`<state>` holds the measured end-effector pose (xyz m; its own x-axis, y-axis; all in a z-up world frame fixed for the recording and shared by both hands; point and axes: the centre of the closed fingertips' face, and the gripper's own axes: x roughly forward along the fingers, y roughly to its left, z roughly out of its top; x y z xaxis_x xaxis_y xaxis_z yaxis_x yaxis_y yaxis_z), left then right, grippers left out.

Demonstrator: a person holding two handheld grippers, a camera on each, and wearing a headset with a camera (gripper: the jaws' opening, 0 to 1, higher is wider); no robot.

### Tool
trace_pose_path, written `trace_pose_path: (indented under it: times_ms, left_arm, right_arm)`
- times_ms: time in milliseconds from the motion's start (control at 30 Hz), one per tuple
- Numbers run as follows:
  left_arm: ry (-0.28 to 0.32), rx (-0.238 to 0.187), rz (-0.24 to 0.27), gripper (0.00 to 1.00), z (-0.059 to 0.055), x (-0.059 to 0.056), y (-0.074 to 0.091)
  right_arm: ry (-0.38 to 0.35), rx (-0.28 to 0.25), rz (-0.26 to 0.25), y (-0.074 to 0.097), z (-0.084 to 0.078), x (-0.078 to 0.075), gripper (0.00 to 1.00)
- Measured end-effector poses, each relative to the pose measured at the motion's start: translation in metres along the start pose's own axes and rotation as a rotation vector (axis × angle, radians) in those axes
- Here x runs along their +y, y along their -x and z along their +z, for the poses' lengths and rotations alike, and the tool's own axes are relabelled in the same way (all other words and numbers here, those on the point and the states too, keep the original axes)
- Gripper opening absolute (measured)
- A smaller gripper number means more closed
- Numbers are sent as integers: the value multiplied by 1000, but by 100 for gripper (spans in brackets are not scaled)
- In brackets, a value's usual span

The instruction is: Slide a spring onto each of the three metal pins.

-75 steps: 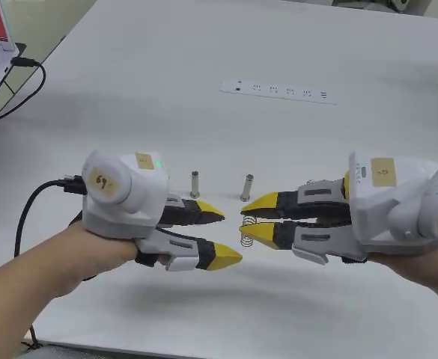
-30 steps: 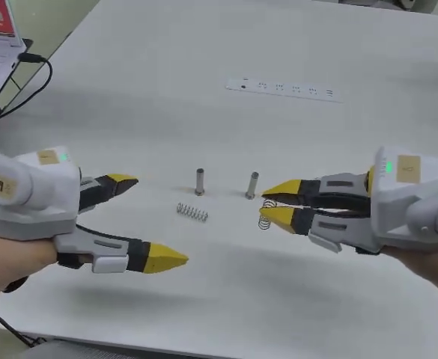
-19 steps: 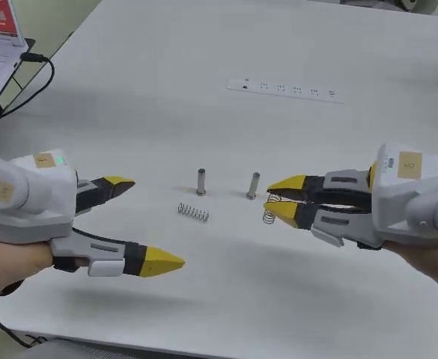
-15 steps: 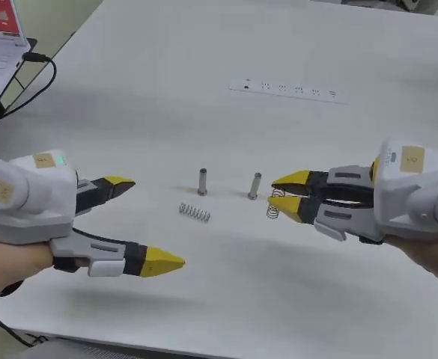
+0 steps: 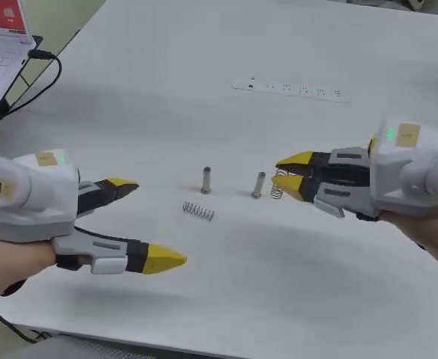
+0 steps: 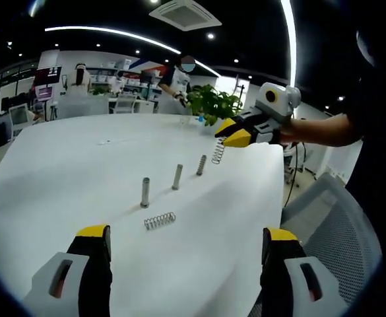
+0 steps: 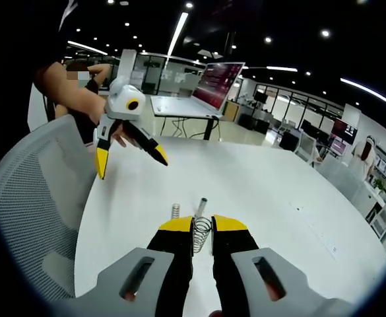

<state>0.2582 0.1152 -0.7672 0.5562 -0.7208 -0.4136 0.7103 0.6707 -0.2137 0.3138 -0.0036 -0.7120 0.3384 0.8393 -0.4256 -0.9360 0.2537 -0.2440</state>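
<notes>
Smooth white table [image 5: 204, 75] — right tool [image 5: 278, 173] (yellow-tipped) pinches a coiled wire spring [image 7: 202, 228].

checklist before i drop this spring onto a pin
1. Grip on the spring: ok. The right gripper is shut on the held spring.
2. Held spring over a pin top: not ok. It hangs beside the pins, not above one.
3. Pins standing: ok. The three pins stand upright in a row.
4. Left gripper out of the way: ok. It is open and well off to the side.
5. Next spring ready: ok. The loose spring lies on the table in front of the pins.
6. Held spring's axis in line with a pin: cannot tell.
</notes>
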Motion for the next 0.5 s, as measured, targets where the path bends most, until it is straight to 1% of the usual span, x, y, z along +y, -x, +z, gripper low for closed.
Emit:
trace_pose_path:
  times_ms: [133, 233, 333, 400, 500]
  left_arm:
    - [13, 8, 4, 92, -2, 2, -1]
    - [5, 4, 6, 91, -1, 0, -1]
    - [4, -1, 6, 91, -1, 0, -1]
    - [13, 2, 8, 92, -2, 2, -1]
    - [16, 4, 12, 93, -2, 3, -1]
  right_arm:
    - [-16, 11, -22, -4, -4, -11, 7]
    - [-26, 22, -36, -7, -8, -19, 7]
    - [-33, 23, -39, -9, -9, -22, 7]
    - [-46, 19, -44, -11, -8, -25, 7]
    - [-45, 23, -48, -14, -8, -29, 7]
